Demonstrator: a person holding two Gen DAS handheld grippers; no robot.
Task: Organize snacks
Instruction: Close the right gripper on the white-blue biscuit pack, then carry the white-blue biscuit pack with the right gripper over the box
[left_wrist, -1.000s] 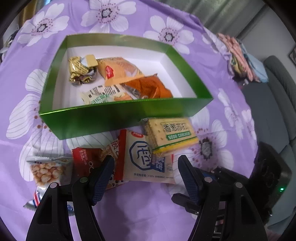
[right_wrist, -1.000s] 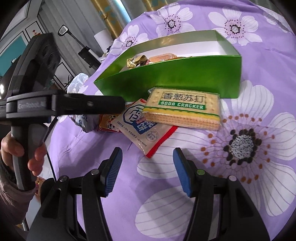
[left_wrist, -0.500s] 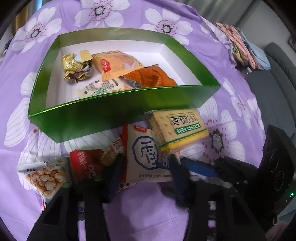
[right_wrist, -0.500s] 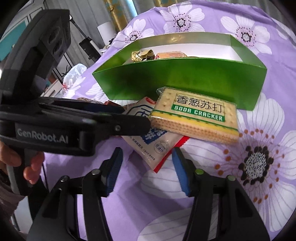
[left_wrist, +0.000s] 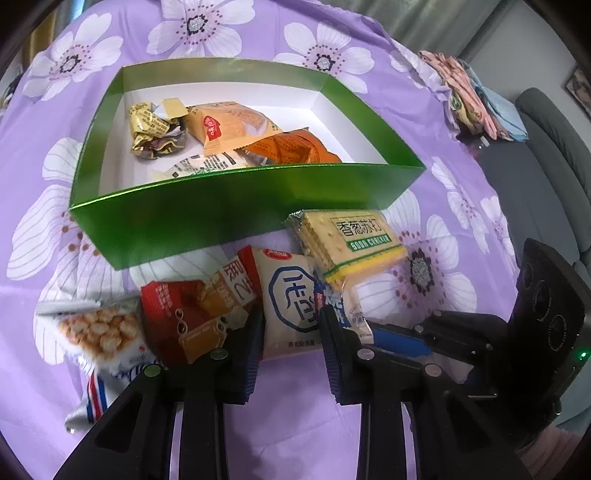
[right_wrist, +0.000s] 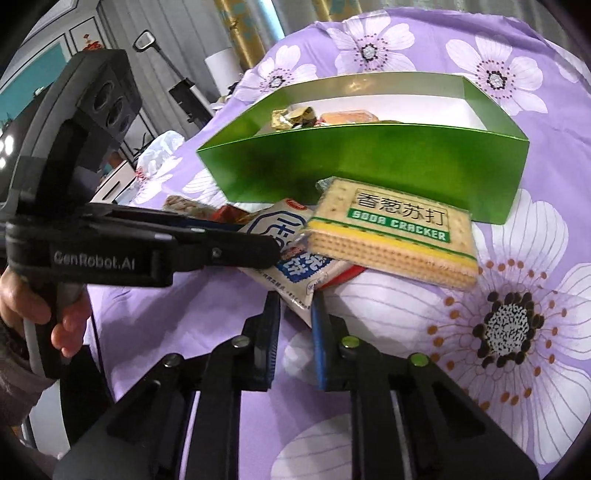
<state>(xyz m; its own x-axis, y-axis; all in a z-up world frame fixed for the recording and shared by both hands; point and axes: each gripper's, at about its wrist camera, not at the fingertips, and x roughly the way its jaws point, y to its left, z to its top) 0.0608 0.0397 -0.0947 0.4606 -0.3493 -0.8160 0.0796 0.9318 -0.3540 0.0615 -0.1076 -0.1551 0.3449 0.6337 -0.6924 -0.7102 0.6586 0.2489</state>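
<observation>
- Puffed-snack bag (left_wrist: 98, 332): far left on the purple floral tablecloth (left_wrist: 461, 206), outside the box, partly under its red neighbour; judged to be awaiting sorting.
- Red snack packet (left_wrist: 177, 314): lies just beside the puffed bag, overlapped by the white packet's edge; loose heap, not yet boxed.
- Green box (left_wrist: 236, 214): open-topped with a white floor, directly behind the heap; serves as the collection point. Holds gold-wrapped candies (left_wrist: 151, 129), an orange packet (left_wrist: 229, 125), a darker orange packet (left_wrist: 291, 147) and a white label-printed packet (left_wrist: 207, 162).
- Left gripper (left_wrist: 291, 334): jaws narrowed around the near end of the white biscuit packet (left_wrist: 291, 295), one finger either side; firm contact cannot be told from this view. The placement suggests a pick for the box.
- White biscuit packet, right wrist view (right_wrist: 288, 251): its front corner sits between the narrowed jaws of the right gripper (right_wrist: 295, 314), apparently pinched; the far end is pinned beneath the cracker pack, which is likely why both tools attend to it.
- Soda cracker pack (left_wrist: 354, 243): rests tilted atop the white packet, touching the box's front wall; likely to slide off if the packet is pulled.
</observation>
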